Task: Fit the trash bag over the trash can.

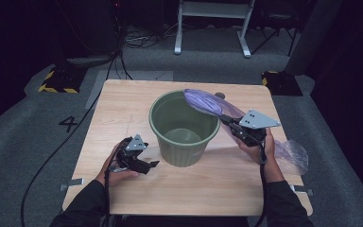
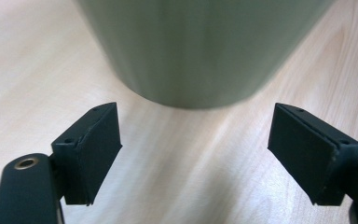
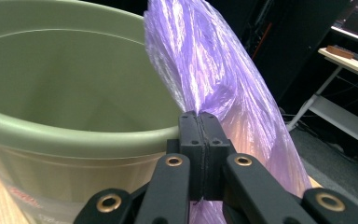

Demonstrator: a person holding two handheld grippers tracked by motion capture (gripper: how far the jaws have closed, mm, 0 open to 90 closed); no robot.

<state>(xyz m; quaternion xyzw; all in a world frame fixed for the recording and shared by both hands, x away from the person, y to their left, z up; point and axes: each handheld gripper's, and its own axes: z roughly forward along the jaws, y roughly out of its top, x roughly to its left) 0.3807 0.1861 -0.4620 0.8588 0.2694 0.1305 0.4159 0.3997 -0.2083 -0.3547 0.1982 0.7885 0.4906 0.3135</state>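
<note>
Lining job is at an early stage, by my read. The round green plastic bin (image 1: 184, 126) stands upright near the middle of the light wooden table (image 1: 123, 101), and its inside looks bare, no liner in it yet. The right tongs (image 1: 227, 121) are clamped tight on a bunched part of the thin purple plastic bag (image 1: 208, 101), w/ the upper end of the bag lying over the bin's far right rim and the rest trailing off past the person's right forearm toward the table edge. The bag isn't opened out; it looks twisted into a rope. The left tongs (image 1: 152, 164) sit low just beside the bin's base, jaws apart w/ nothing between them. Left to do, as I judge it: open the bag mouth, push it inside, fold the edge round the rim.
</note>
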